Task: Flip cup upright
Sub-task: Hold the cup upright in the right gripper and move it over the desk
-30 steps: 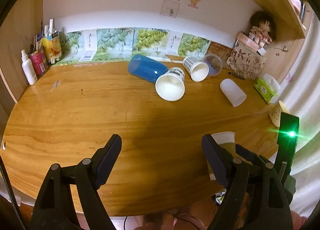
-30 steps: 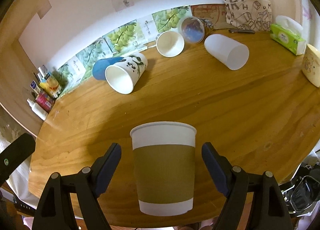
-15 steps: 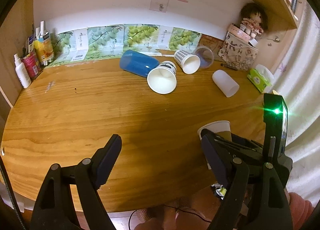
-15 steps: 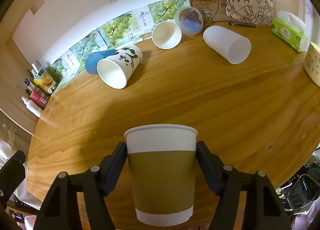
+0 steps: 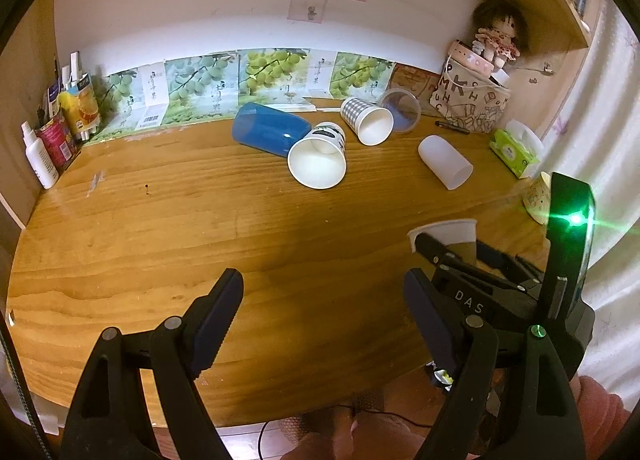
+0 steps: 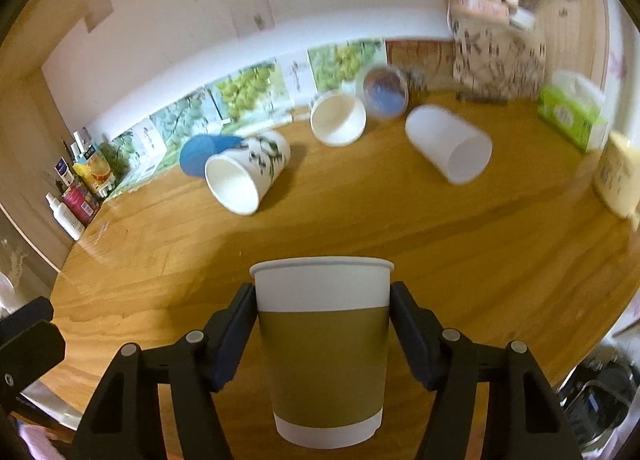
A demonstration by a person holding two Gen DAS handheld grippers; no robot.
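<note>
the right gripper point(image 6: 322, 334), open around it a second ago, now clamps both jaws against the brown-sleeved white paper cup point(image 6: 323, 352), which stands upright between them, rim up, at the near edge of the round wooden table point(image 6: 360, 227). the left gripper point(image 5: 323, 302) hovers with jaws wide apart, holding nothing. the left view alone shows the right gripper from the side; the right view is blurred, so whether the cup touches the table is unclear. five cups lie on their sides: blue plastic tumbler point(image 5: 269, 128), panda-printed paper cup point(image 5: 318, 161), checked paper cup point(image 5: 367, 120), clear plastic cup point(image 5: 400, 111), frosted white cup point(image 5: 445, 161).
</note>
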